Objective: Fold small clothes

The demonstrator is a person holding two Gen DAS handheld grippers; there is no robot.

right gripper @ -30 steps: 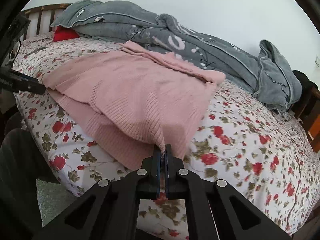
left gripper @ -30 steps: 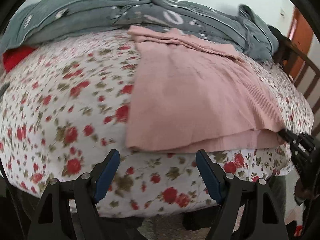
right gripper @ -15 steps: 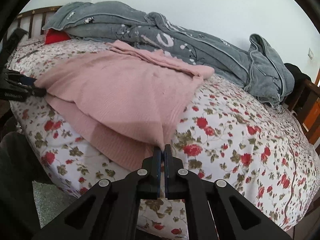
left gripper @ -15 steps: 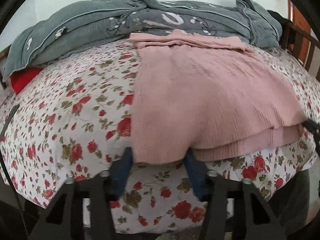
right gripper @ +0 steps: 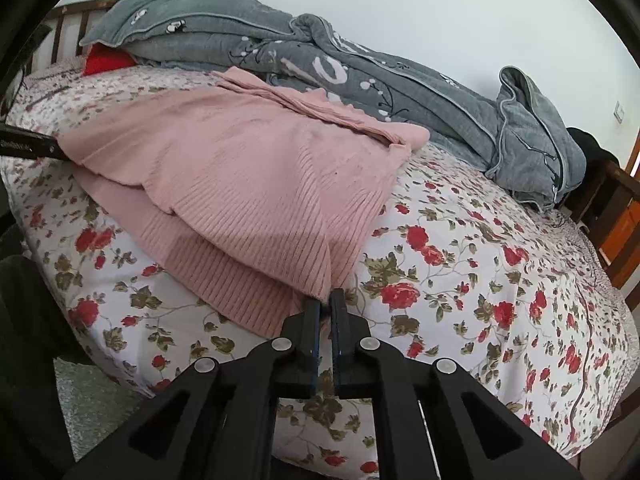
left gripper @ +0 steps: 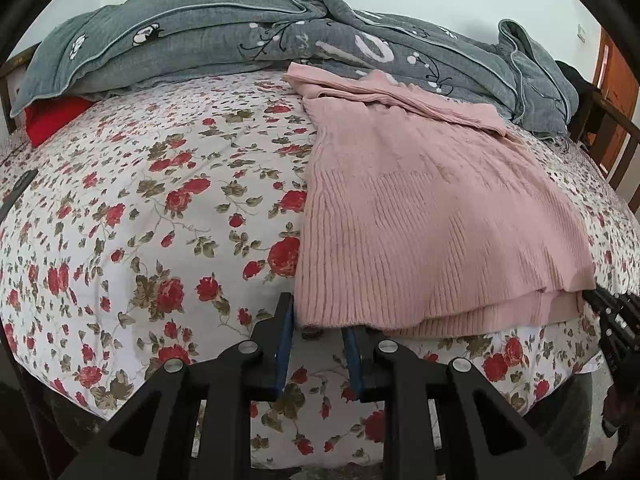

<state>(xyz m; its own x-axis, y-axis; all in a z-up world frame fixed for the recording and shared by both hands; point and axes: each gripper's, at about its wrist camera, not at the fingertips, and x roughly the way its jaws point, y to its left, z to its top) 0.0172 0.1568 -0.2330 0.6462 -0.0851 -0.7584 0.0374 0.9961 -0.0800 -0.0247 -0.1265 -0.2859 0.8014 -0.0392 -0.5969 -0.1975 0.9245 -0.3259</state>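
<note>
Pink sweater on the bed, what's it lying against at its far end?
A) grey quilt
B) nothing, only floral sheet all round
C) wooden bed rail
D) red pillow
A: the pink sweater's far edge rests against the bunched grey quilt; the red pillow sits apart, off to the side.

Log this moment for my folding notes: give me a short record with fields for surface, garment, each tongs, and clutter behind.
surface: bed with flowered sheet
garment: pink sweater, lying flat near the bed's front edge, hem toward the camera
left tongs: closing around the sweater's near hem corner, fabric between the jaws
right tongs: shut on the sweater's other hem corner
clutter behind: grey blanket bunched along the wall, red item under it
</note>
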